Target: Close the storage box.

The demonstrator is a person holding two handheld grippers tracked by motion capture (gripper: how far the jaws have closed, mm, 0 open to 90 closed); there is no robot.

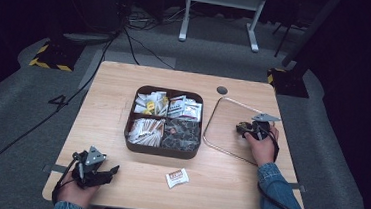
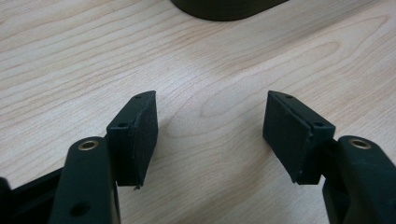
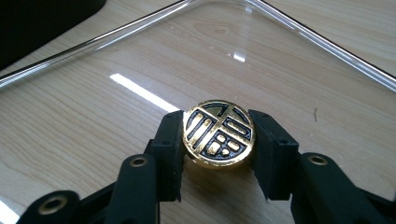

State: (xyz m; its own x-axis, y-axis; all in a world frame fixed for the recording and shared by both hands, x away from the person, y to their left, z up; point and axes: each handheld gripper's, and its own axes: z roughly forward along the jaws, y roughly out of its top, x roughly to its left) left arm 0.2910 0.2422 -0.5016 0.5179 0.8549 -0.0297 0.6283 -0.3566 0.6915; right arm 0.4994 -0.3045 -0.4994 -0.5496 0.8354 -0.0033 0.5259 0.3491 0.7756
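A clear square lid point(image 1: 225, 120) lies flat on the wooden table, to the right of a dark compartment box point(image 1: 162, 152). At the lid's middle stands a round gold-and-black knob point(image 3: 218, 133). My right gripper point(image 3: 217, 129) is shut on this knob, one pad pressed against each side; the same gripper point(image 1: 244, 129) reaches over the lid from the right. My left gripper point(image 1: 113, 171) rests low near the table's front left corner. Its jaws point(image 2: 210, 135) stand open over bare wood with nothing between them.
The box holds several kinds of sachets and packets in its compartments. One small white-and-brown packet point(image 1: 176, 177) lies loose on the table in front of the box. A dark round grommet point(image 1: 221, 90) sits near the table's far edge. The box's edge point(image 2: 229, 9) lies ahead of the left jaws.
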